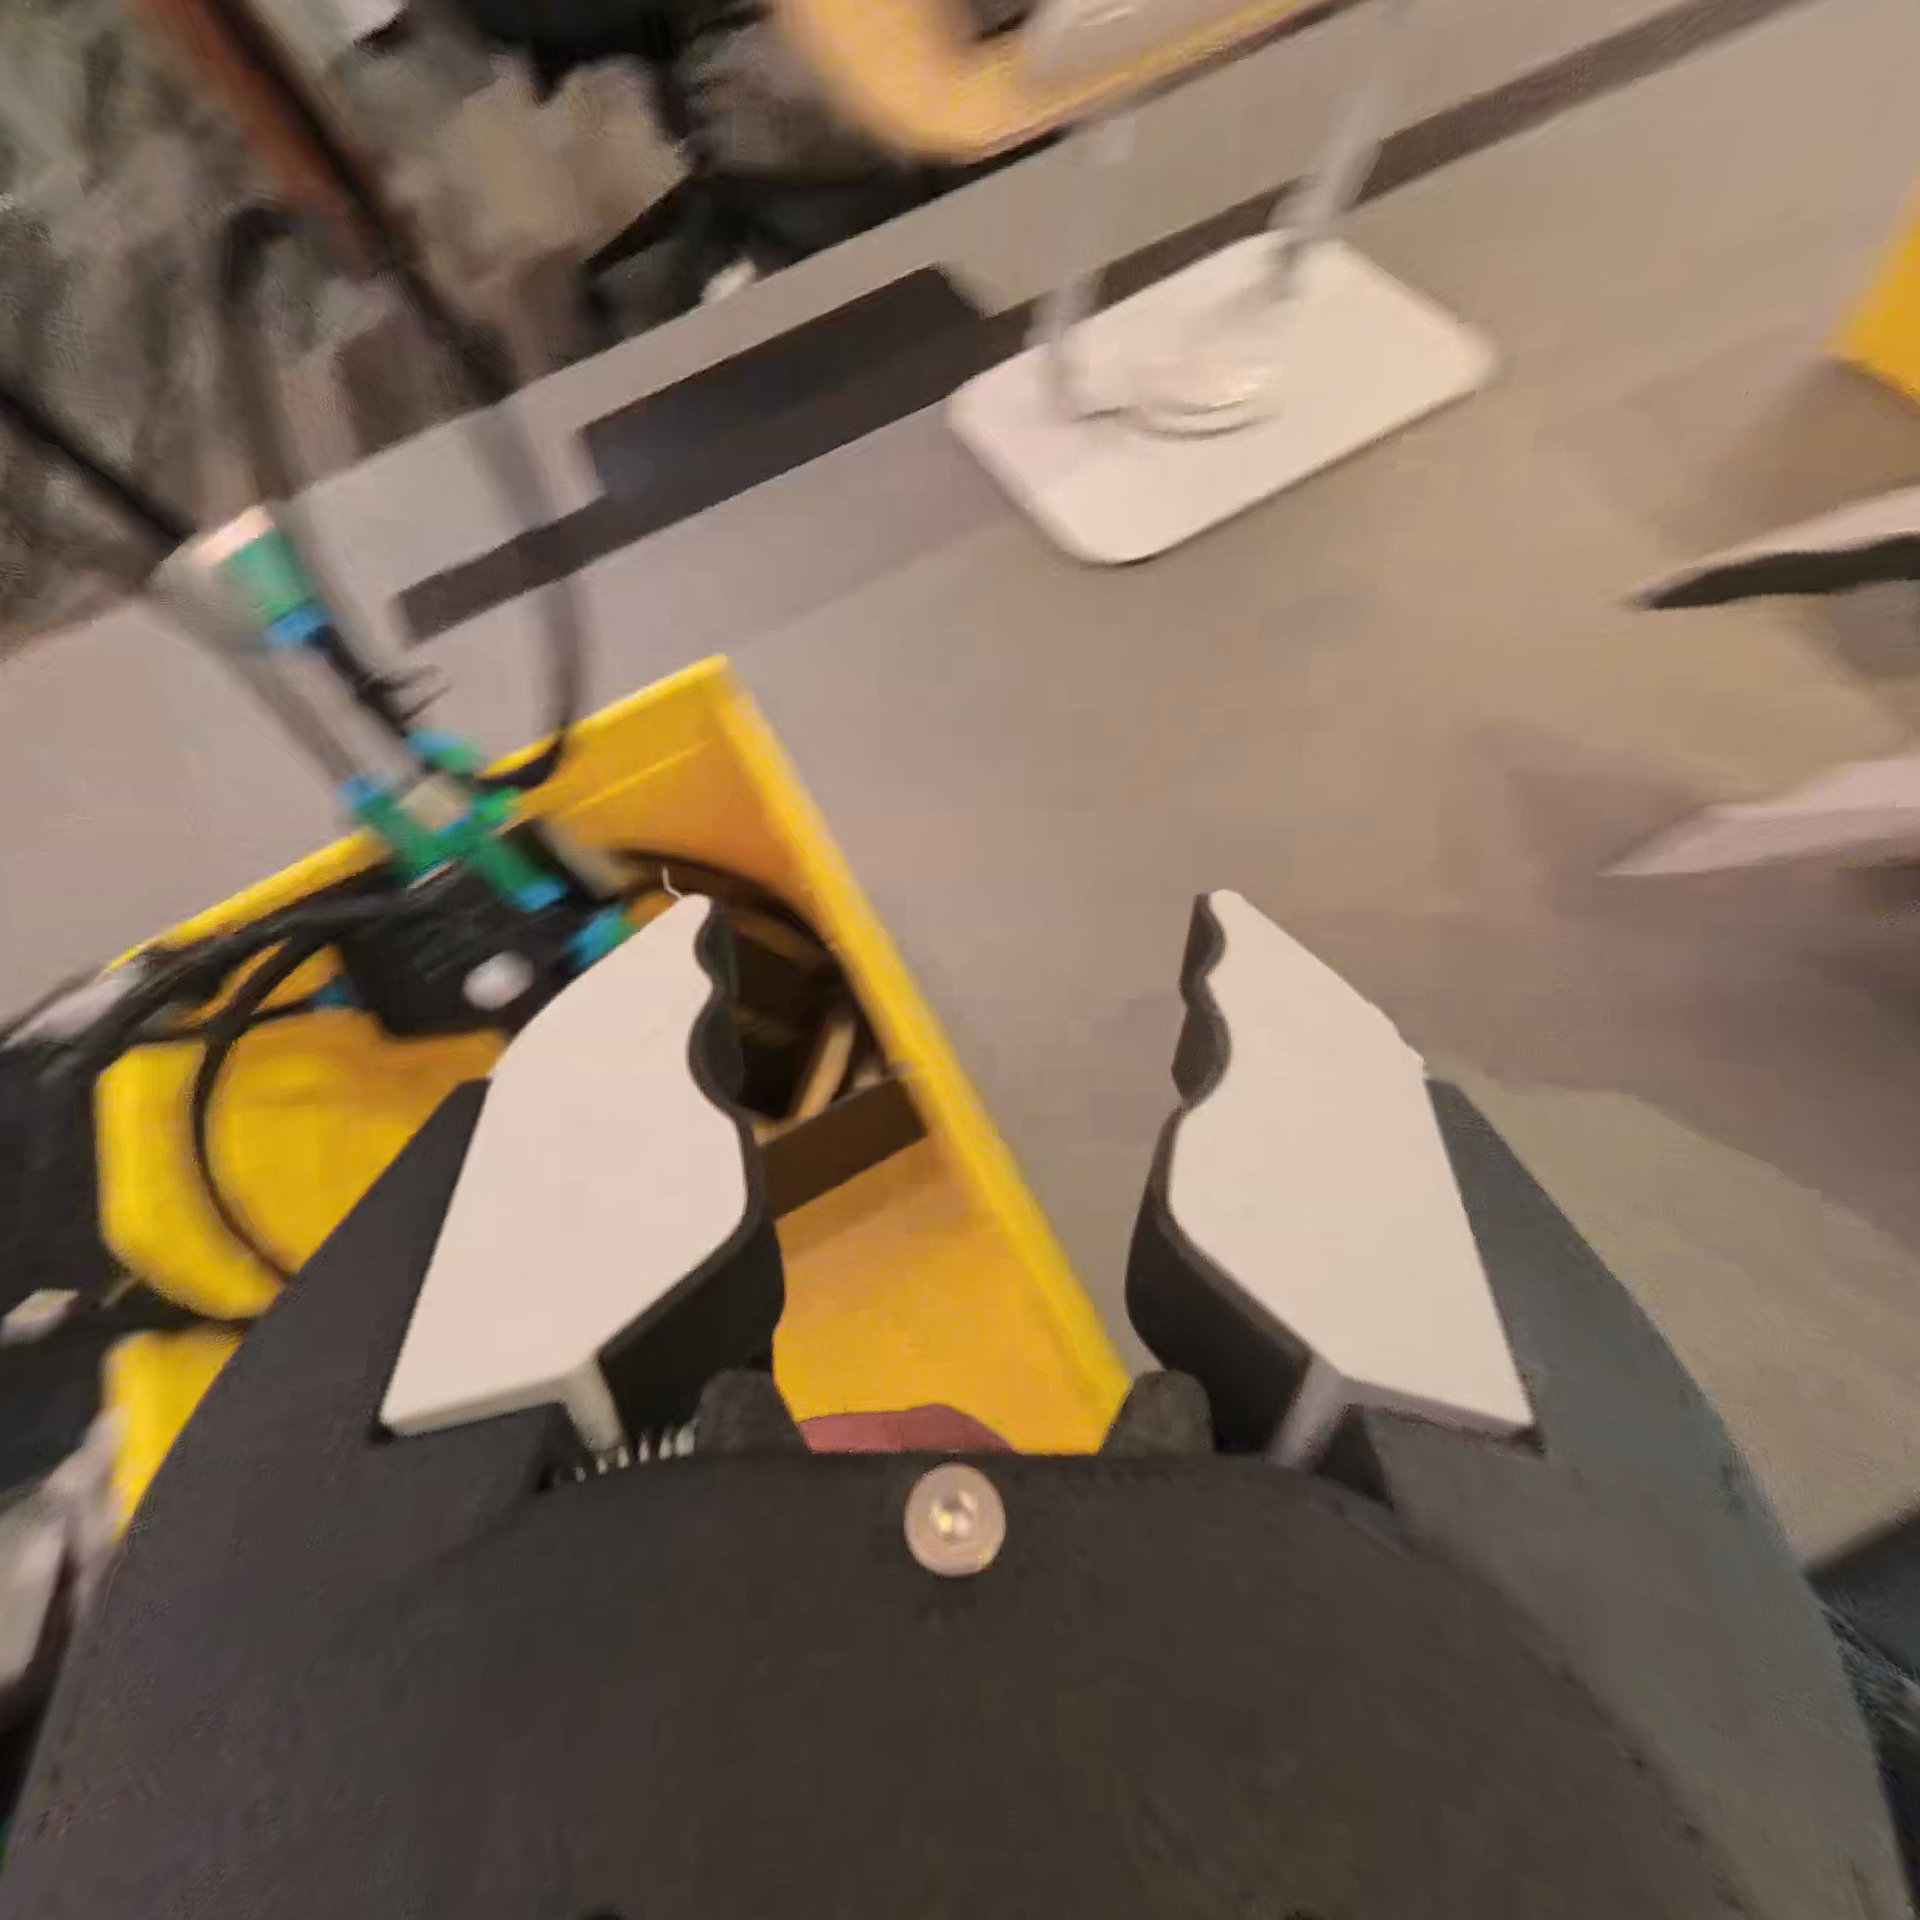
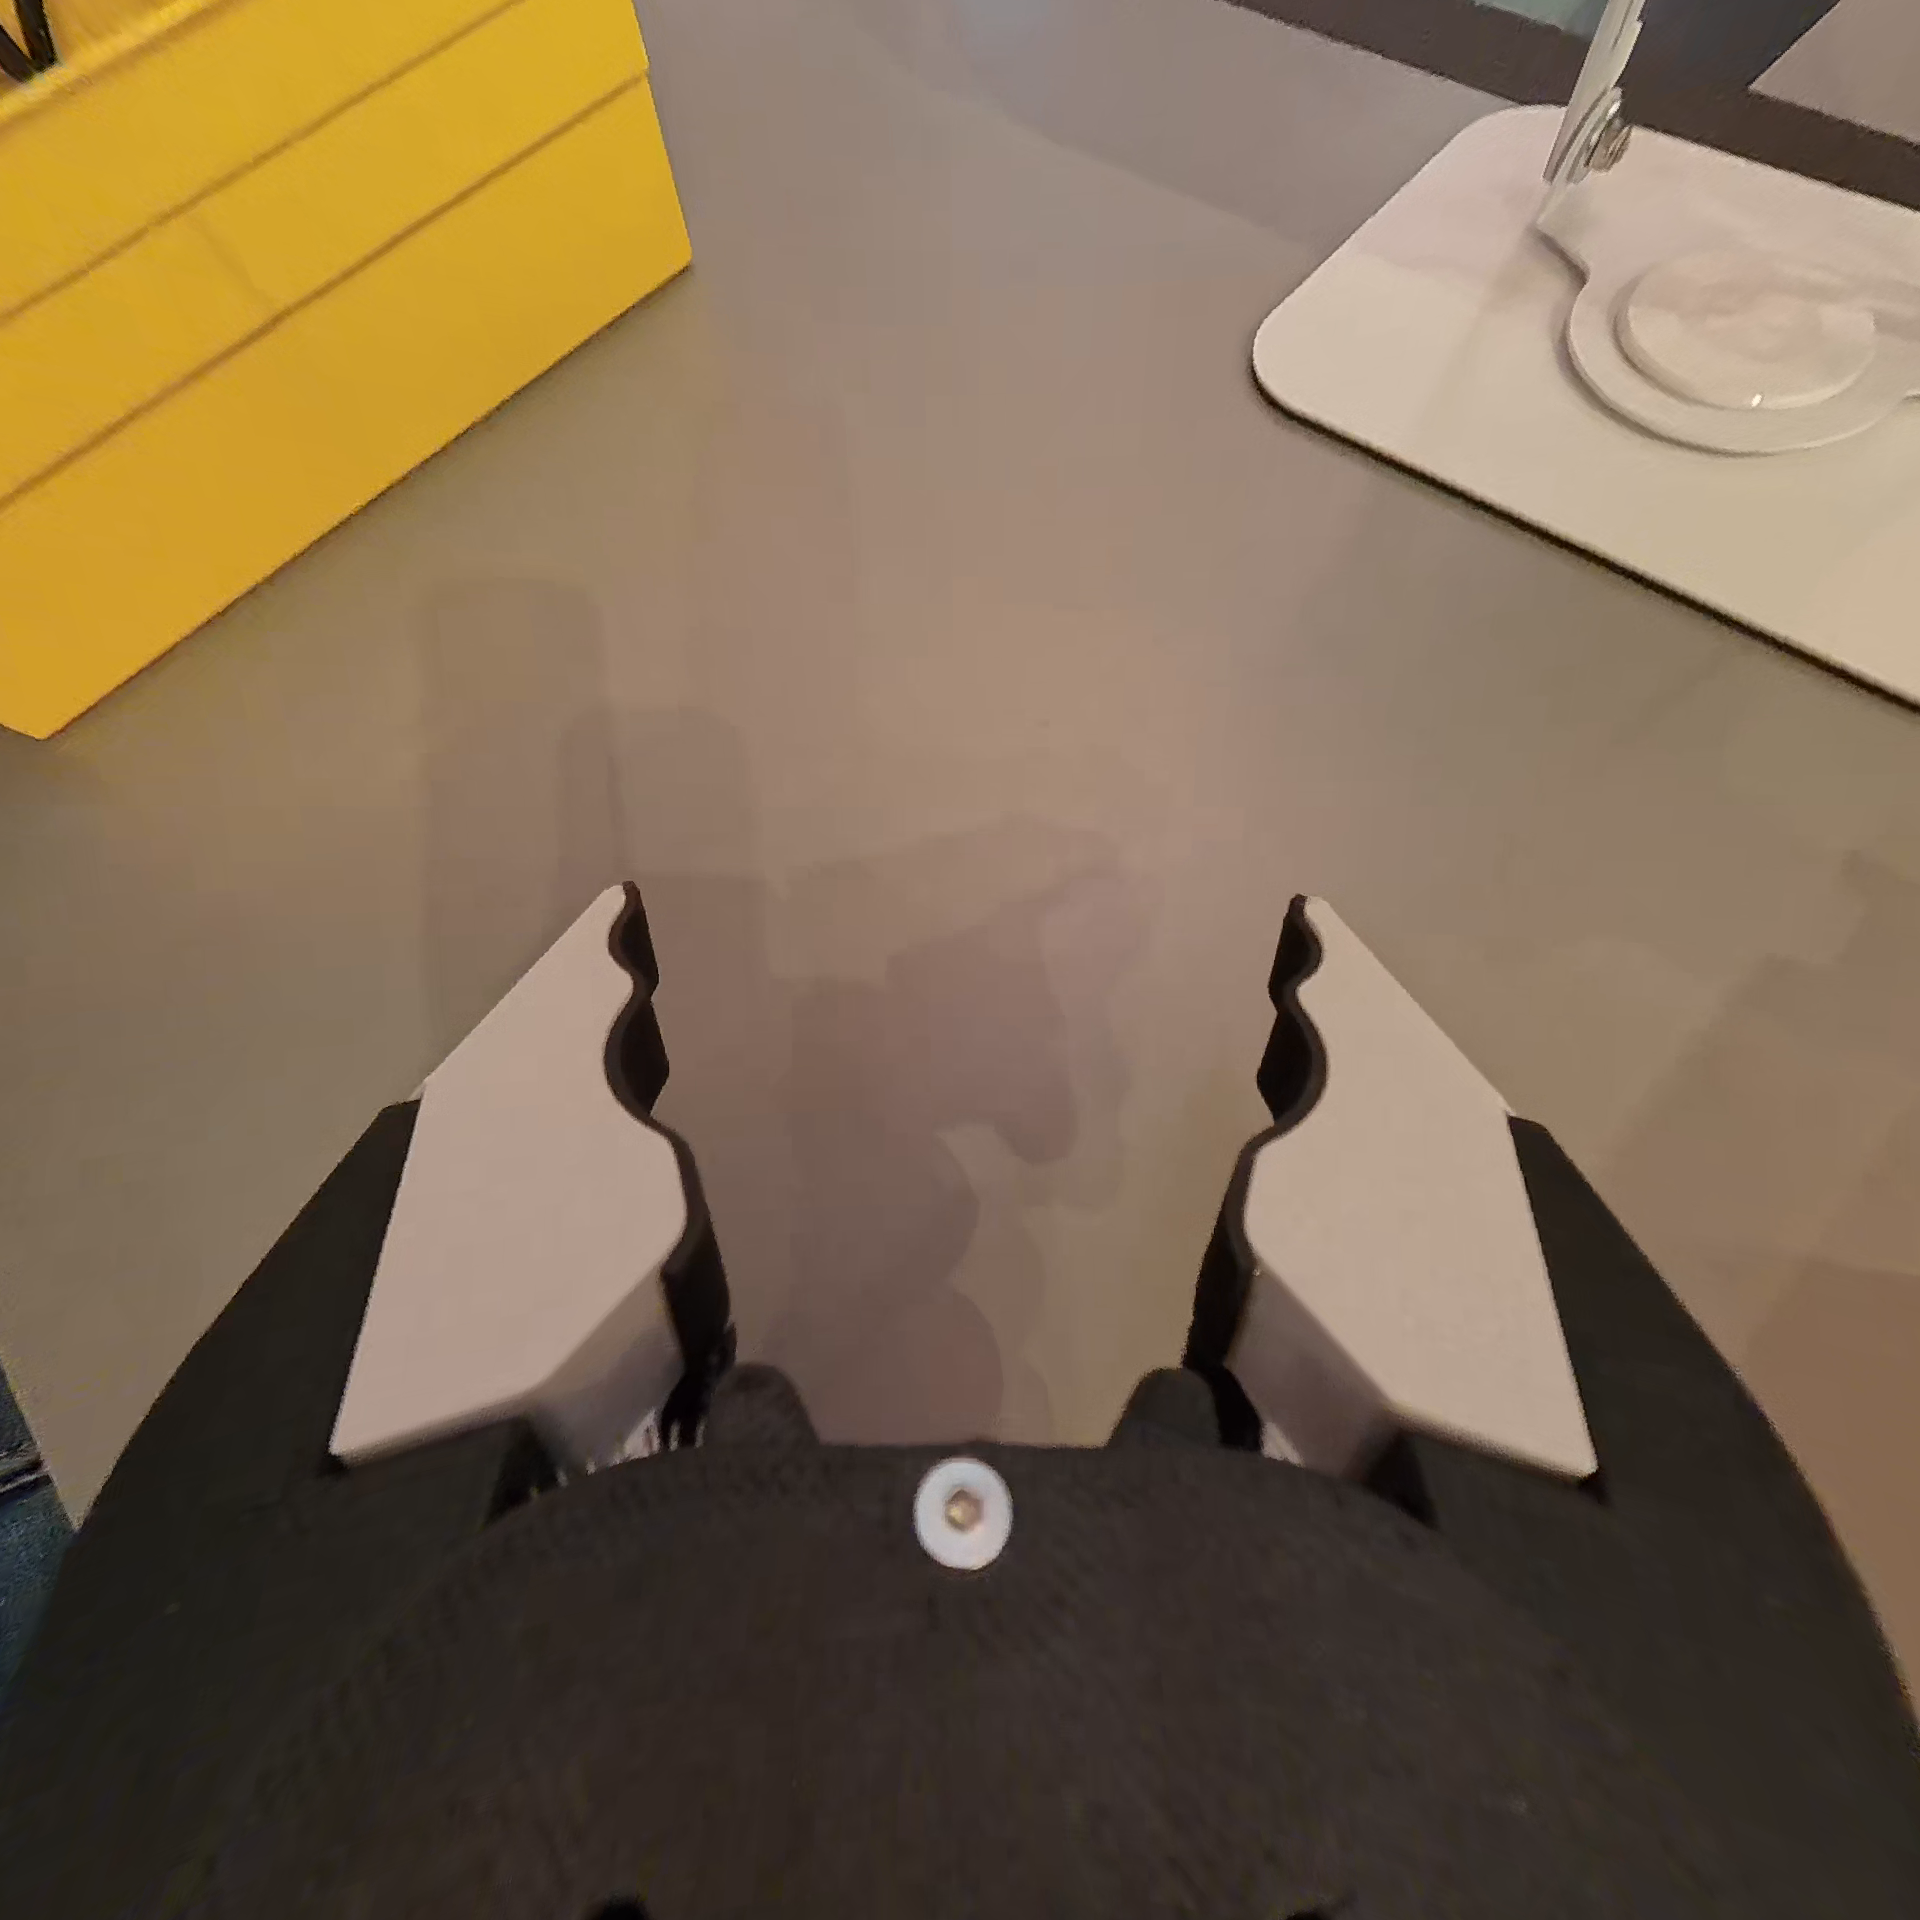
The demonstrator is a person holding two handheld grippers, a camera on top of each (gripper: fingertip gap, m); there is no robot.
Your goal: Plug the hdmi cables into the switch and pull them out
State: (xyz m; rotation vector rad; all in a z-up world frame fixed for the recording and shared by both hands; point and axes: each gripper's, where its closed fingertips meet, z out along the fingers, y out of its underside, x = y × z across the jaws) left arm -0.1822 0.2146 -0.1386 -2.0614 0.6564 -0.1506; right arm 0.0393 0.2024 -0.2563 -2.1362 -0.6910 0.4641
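In the blurred left wrist view, my left gripper (image 1: 951, 914) is open and empty above the right wall of an open yellow box (image 1: 914, 1132). Inside the box lie black cables (image 1: 260, 966), a black device (image 1: 447, 966) and connectors with green and blue parts (image 1: 457, 831); I cannot tell which is the switch. In the right wrist view, my right gripper (image 2: 961, 904) is open and empty over the bare grey table (image 2: 935, 623). The yellow box (image 2: 291, 312) stands to its far left, seen from outside.
A white monitor stand base (image 1: 1226, 405) sits on the table beyond the box; it is also at the far right of the right wrist view (image 2: 1621, 416). A dark strip (image 1: 790, 384) runs along the table's far side. The other gripper's fingers (image 1: 1787, 561) show at the right. Measured from the fingertips, the black device (image 1: 447, 966) is 15 cm or so from the left gripper and 35 cm from the right.
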